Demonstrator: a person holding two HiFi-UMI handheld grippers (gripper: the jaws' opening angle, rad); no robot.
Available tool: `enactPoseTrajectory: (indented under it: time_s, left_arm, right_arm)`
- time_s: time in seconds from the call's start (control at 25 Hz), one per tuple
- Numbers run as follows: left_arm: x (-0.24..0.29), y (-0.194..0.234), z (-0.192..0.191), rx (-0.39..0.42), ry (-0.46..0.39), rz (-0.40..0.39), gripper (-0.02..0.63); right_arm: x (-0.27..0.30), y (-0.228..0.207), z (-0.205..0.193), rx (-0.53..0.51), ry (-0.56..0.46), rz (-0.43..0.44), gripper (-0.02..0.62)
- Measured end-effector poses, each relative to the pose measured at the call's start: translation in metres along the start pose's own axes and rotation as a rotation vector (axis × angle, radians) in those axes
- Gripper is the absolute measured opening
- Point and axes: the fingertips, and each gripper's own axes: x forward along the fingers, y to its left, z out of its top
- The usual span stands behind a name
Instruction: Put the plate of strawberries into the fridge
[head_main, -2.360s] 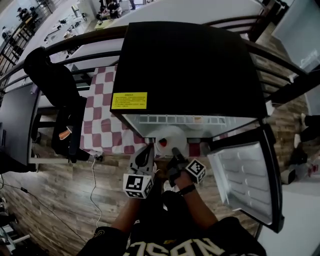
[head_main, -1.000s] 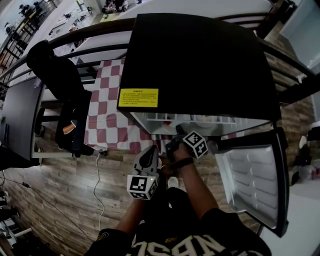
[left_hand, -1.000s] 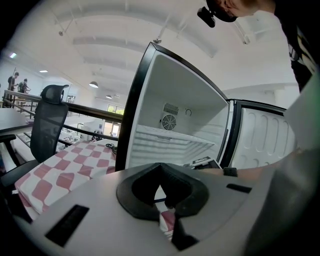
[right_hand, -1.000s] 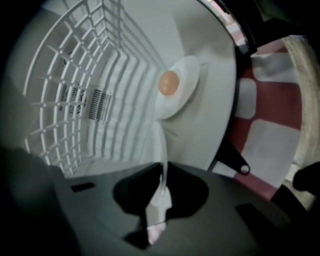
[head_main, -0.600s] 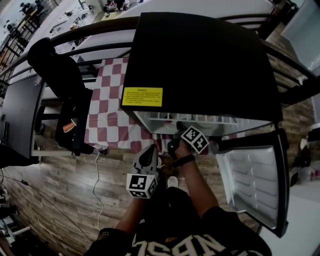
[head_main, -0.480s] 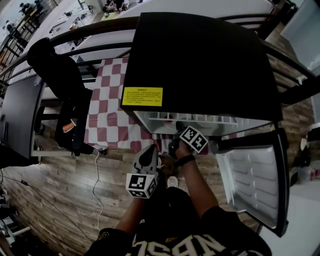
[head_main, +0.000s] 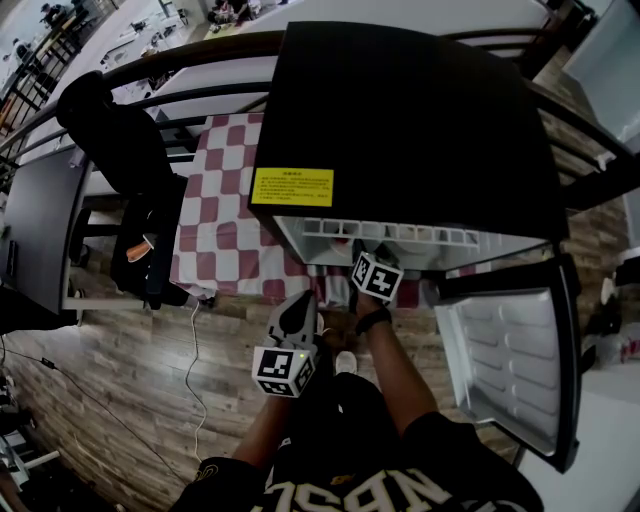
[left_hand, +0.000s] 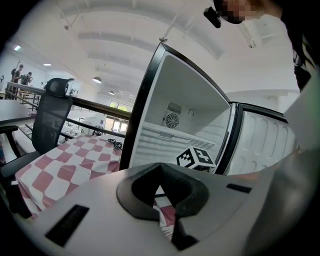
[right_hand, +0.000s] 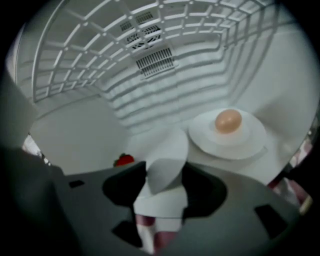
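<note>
1. The plate (right_hand: 165, 167) of strawberries is already inside the fridge (right_hand: 75, 130). In the right gripper view its white rim rises at the centre, and one strawberry (right_hand: 124, 160) shows at 9 o'clock of that rim.
2. The right gripper (right_hand: 162, 194) reaches into the fridge. Its jaws have just been opening and now stand apart. The plate's rim is between them with a dark gap on each side, so we judge the grip released.
3. The left gripper (left_hand: 161, 172) waits outside, facing the open fridge. Its jaws are together and nothing is between them.
4. We judge the plate light, thin and stiff, with a smooth, rather slippery rim. The near edge is the only place to pinch it, and the plate should be kept level. The berries are soft and loose, so any tilt would roll them off.
5. A second plate (right_hand: 250, 142) carrying an egg (right_hand: 228, 121) sits at 2 o'clock of the strawberry plate. We cannot tell whether the two rims touch. The egg would roll if nudged.
6. Much is hidden:
   - The gripper body covers most of the strawberry plate, so we cannot count the berries or confirm that it lies flat.
   - In the head view the fridge's black top hides the interior; only the right gripper's marker cube and the open door (head_main: 500, 350) at 4 o'clock show.
   - The right gripper view is soft and blurred.
</note>
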Motion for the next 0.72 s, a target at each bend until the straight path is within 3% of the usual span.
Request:
enactPoseTrajectory:
  time_s: [0.24, 0.72]
  left_arm:
    - [-0.002, -0.001, -0.002, -0.005, 0.004, -0.003, 0.017]
    - [-0.004, -0.012, 0.023, 0.06, -0.045, 0.001, 0.017]
  right_arm:
    - [-0.003, -0.001, -0.003, -0.154, 0.065, -0.049, 0.328]
    - [-0.093, 0.007, 0.006, -0.281, -0.11, 0.078, 0.324]
